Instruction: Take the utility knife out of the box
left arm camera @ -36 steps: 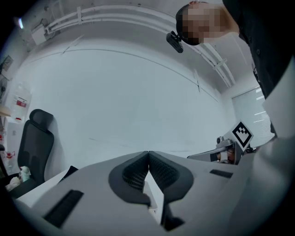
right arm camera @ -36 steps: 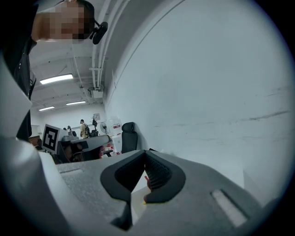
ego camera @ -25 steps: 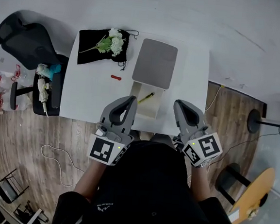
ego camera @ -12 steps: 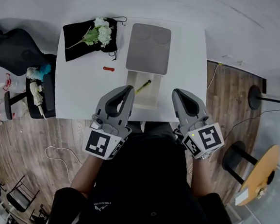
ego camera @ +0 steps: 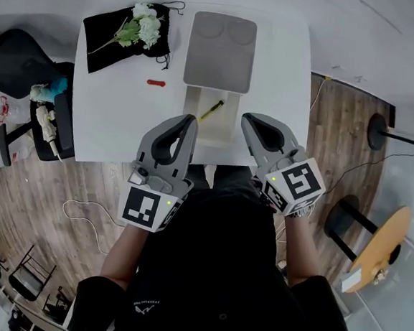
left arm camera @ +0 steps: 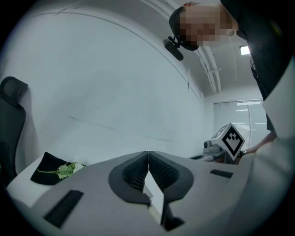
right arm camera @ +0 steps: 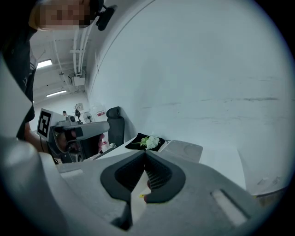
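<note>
An open white box [ego camera: 212,118] sits on the white table [ego camera: 117,117], its grey lid [ego camera: 221,43] laid back behind it. Inside lies the yellow and black utility knife [ego camera: 212,110], slanted. My left gripper [ego camera: 188,121] hovers at the box's near left corner with its jaws shut and empty. My right gripper [ego camera: 248,120] hangs at the box's near right side, also shut on nothing. In the left gripper view the jaws [left arm camera: 148,154] meet tip to tip. The right gripper view shows the same closed tips [right arm camera: 144,154].
A black cloth [ego camera: 125,28] with white flowers [ego camera: 144,22] lies at the table's back left. A small red item [ego camera: 155,83] rests in front of it. An office chair [ego camera: 28,73] with clutter stands left of the table. Wood floor surrounds it.
The head view has shifted so the table sits higher and closer. Both grippers have edged forward toward the box's near end, the right one moving left. Jaws stay shut.
</note>
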Demonstrator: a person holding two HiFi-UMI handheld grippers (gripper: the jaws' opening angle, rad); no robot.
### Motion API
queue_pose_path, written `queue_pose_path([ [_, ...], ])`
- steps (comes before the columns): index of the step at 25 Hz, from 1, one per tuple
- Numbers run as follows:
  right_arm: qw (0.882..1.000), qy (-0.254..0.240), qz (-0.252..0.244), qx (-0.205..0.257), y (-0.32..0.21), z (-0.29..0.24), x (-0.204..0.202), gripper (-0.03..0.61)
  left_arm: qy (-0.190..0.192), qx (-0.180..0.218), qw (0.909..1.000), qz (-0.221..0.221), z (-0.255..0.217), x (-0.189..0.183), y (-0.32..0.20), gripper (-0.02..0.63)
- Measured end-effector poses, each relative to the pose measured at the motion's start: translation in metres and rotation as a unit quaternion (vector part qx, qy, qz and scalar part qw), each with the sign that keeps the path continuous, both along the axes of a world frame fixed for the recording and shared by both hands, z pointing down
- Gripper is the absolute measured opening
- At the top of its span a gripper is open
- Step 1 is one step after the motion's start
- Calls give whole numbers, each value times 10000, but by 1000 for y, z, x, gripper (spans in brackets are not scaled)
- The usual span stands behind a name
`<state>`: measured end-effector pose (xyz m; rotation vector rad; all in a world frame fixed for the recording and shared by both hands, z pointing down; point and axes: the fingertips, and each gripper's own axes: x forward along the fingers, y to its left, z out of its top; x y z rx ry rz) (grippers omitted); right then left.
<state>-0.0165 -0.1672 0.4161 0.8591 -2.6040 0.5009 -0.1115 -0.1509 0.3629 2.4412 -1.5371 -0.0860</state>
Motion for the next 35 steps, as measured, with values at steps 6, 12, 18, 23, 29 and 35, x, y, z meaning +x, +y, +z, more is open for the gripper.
queue_pose_path([
  [6, 9984, 325, -398, -239, -3, 35, -19, 3, 155, -62, 9994, -288, 4, -8, 0, 6],
  [12, 9889, 919, -1140, -262, -6, 68, -34, 3, 194, -136, 9979, -605, 8, -15, -1, 6],
  [18, 9696, 1522, -1907, -173, -3, 98, -50, 3, 198, -191, 9950, -956, 13, -26, 2, 6],
  [23, 9410, 2017, -2715, 101, 7, 114, -68, 5, 175, -276, 9924, -1183, 19, -35, 2, 6],
  [29, 8806, 2719, -3856, 430, 23, 150, -77, 5, 126, -303, 9891, -1437, 20, -43, 0, 6],
  [35, 8024, 3509, -4759, 811, 28, 192, -66, 5, 108, -390, 9845, -1707, 26, -51, 2, 6],
])
